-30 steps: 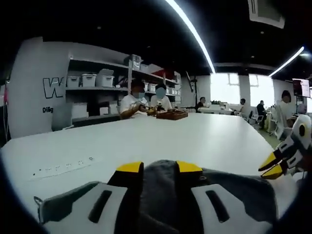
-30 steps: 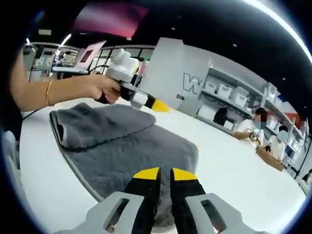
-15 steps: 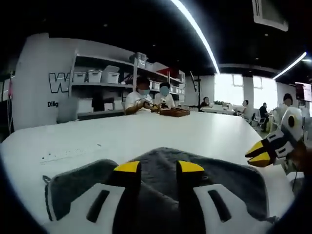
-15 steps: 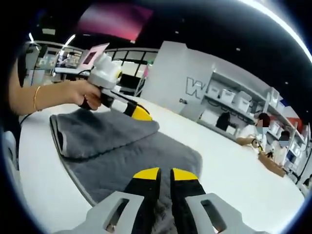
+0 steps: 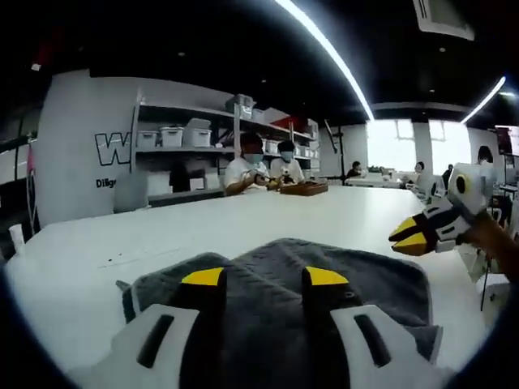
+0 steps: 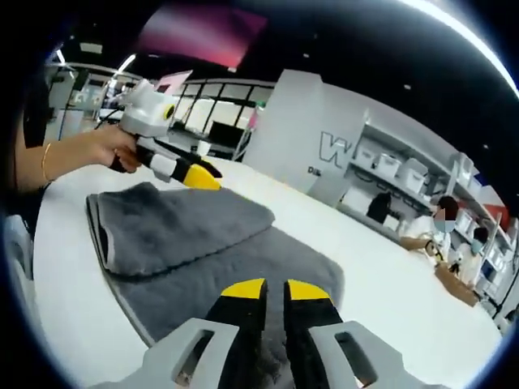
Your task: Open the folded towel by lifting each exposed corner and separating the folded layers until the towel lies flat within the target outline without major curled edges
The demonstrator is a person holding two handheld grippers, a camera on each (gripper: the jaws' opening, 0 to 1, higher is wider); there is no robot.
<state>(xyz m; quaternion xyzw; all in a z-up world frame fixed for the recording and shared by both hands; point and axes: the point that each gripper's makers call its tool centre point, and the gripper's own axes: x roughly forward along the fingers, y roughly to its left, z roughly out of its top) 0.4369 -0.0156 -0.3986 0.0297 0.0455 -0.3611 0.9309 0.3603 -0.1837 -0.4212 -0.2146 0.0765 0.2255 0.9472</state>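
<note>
grey towel (image 6: 190,243) half-folded on white tabletop (image 6: 381,300) | soft, limp, light, plush; pinch upper flap's free corner | left gripper (image 5: 263,278) jaws apart above it | right gripper (image 6: 265,284) jaws nearly together, empty

Long white table (image 5: 324,223), smooth and glossy; grey towel (image 6: 203,243) lying directly on it, partly folded, one doubled layer atop a flat layer
</note>
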